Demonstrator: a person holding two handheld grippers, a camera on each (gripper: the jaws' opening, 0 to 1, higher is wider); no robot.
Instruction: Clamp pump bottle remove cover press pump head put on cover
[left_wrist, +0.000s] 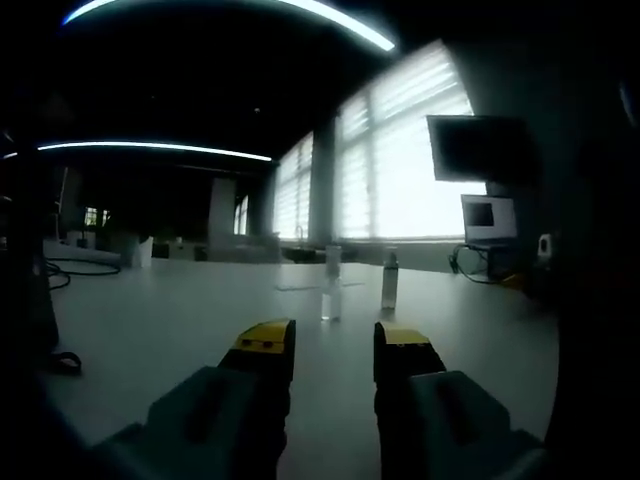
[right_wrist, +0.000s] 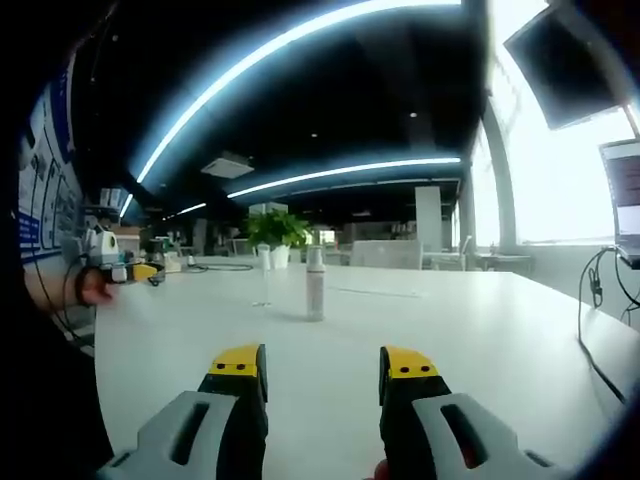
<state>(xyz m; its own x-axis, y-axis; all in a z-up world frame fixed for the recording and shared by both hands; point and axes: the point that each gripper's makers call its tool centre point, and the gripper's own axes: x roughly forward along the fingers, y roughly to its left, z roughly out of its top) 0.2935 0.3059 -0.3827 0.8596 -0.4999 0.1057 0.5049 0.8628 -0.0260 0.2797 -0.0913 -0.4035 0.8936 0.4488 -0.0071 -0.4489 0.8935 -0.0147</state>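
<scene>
Left gripper (left_wrist: 333, 342): jaws apart, nothing between them, hanging low over the table (left_wrist: 150, 330). Ahead, at 12 o'clock from the jaw gap, stand two slim upright items. The nearer is a clear one (left_wrist: 331, 288), possibly the cover or a small vial; too dim to tell. The farther, at 1 o'clock, is the bottle (left_wrist: 390, 279), opaque, with a narrower top. They stand apart, not touching. Both are well short of the jaws.

Right gripper (right_wrist: 323, 362): jaws apart, empty, also low over the table (right_wrist: 480, 330). The bottle (right_wrist: 315, 284) stands upright at 12 o'clock, on the centre line of the gap. The clear item (right_wrist: 263, 275) is at 11 o'clock, a little farther off. At 9 o'clock the person's hand (right_wrist: 90, 285) holds the left gripper (right_wrist: 145, 271), whose yellow tips face toward the bottle.

Judgement: task not yet begun. Neither gripper touches the bottle. Both sets of jaws held wide and level, probably so either can slide round the bottle body without tipping it. The two approach from roughly right-angled sides, which suits one clamping the body while the other works the top. The bottle is tall and narrow, so a knock near the top could topple it. Whether the cover is on the bottle cannot be told.
</scene>
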